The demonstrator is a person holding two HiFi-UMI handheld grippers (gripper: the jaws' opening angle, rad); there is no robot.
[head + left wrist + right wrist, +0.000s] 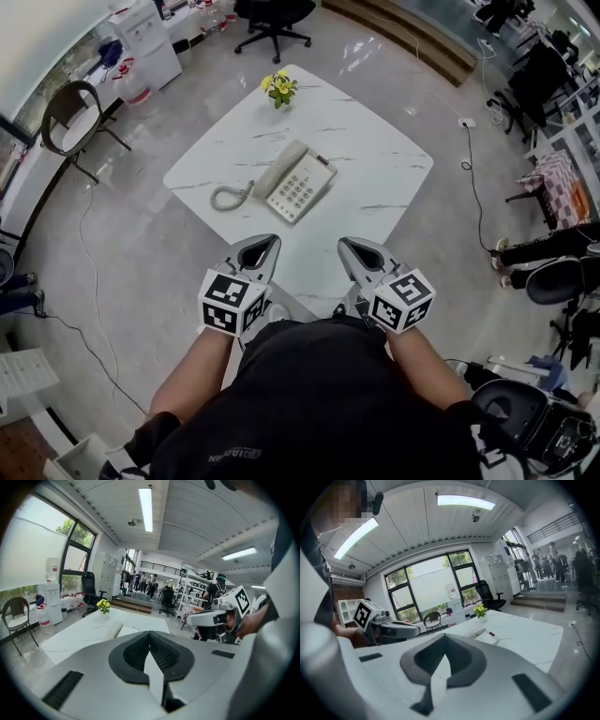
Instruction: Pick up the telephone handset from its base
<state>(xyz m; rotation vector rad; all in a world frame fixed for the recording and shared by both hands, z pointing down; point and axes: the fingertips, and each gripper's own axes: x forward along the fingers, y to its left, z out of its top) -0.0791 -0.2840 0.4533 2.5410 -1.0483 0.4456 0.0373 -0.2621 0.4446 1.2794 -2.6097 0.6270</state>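
Note:
A beige telephone sits mid-table on the white marble table. Its handset rests on the base, and the coiled cord trails off to the left. Both grippers hover at the table's near edge, well short of the phone. My left gripper is shut and holds nothing. My right gripper is also shut and holds nothing. In the left gripper view the handset lies beyond the closed left gripper. In the right gripper view the telephone shows past the right gripper.
A small vase of yellow flowers stands at the table's far corner. Around the table are a black office chair, a brown chair, a water dispenser and a floor cable. A seated person's legs are at right.

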